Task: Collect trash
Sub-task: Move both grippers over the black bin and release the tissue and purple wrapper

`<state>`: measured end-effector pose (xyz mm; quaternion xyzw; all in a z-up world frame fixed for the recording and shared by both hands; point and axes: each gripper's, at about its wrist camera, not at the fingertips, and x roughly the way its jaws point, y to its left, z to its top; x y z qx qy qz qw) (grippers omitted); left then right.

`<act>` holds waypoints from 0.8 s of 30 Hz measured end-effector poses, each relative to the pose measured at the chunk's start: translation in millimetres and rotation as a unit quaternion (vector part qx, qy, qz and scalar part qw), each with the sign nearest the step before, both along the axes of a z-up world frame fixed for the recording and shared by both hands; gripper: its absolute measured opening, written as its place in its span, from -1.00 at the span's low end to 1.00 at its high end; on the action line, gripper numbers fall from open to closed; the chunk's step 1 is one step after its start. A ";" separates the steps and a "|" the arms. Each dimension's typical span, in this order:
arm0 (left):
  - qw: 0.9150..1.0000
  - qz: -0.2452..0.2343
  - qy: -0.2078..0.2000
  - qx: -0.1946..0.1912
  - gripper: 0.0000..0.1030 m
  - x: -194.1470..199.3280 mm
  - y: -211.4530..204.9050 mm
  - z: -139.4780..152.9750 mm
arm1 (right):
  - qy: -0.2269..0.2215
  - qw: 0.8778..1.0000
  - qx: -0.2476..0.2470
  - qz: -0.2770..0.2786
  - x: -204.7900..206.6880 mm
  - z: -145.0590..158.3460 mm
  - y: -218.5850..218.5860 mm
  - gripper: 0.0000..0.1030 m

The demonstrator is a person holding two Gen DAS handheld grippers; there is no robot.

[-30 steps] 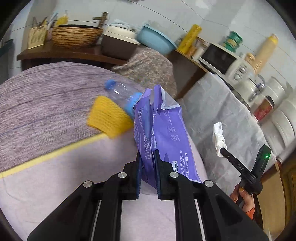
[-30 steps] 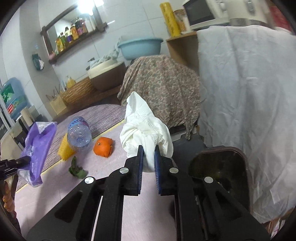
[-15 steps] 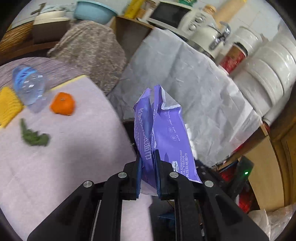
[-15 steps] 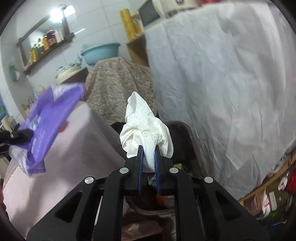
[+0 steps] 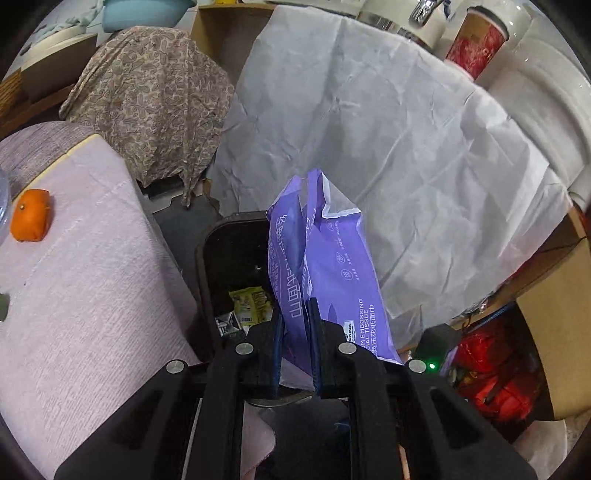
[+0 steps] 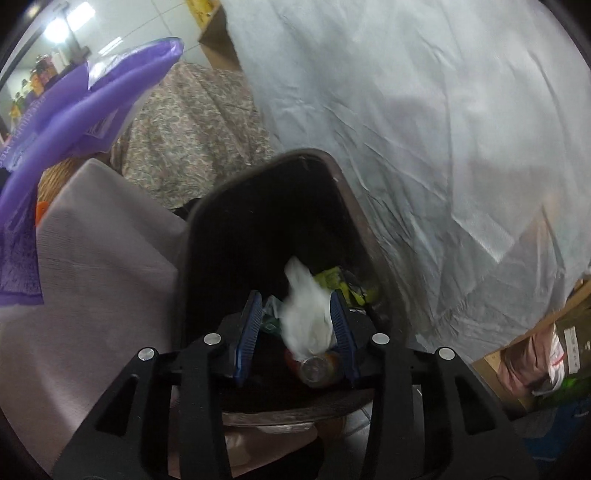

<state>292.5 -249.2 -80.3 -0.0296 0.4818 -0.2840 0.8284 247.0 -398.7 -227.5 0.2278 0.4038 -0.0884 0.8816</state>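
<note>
**A:** Looking along your right gripper (image 6: 297,332), what is nearest?

**B:** Your blue-padded fingers (image 6: 249,328) are spread wide apart and grip nothing. Between them a crumpled white tissue wad (image 6: 308,317) shows, blurred, against the inside of the dark trash bin (image 6: 354,210). I cannot tell whether it touches the right pad or hangs free. Just below it in the bin lies a drink can (image 6: 317,369), and a little farther in, yellow-green wrappers (image 6: 347,282).

**A:** And your left gripper?

**B:** Your left gripper (image 5: 295,332) has its fingers pressed together on the lower part of a purple tissue pack wrapper (image 5: 325,266). You hold it upright, with its torn open top uppermost. It hangs over the right part of the bin opening (image 5: 236,236). From the right wrist view the same wrapper (image 6: 74,107) fills the upper left.

**A:** What lies beyond?

**B:** To your left stands the table with a pinkish cloth (image 5: 85,280), its edge just beside the bin. An orange peel (image 5: 31,219) rests on it, well apart from the bin. Behind the bin hangs a wrinkled white sheet (image 5: 388,147), and to its left a paisley-patterned cloth (image 5: 155,96) drapes over something hidden. Farthest back, a blue basin (image 5: 144,13) sits on a shelf.
</note>
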 end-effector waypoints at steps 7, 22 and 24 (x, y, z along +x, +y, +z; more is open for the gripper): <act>0.999 -0.002 0.013 0.037 -0.75 12.3 -29.6 -23.5 | -0.009 0.999 -0.007 -0.036 -26.2 0.4 -10.5 -0.21; 1.000 -0.014 -0.013 0.018 0.18 2.5 -34.7 -14.9 | -0.022 0.995 -0.047 -0.089 -57.9 32.7 -32.9 0.12; 0.999 -0.021 -0.022 0.014 0.20 -3.9 -33.1 -8.4 | -0.027 0.995 -0.045 -0.084 -57.9 36.5 -31.6 0.13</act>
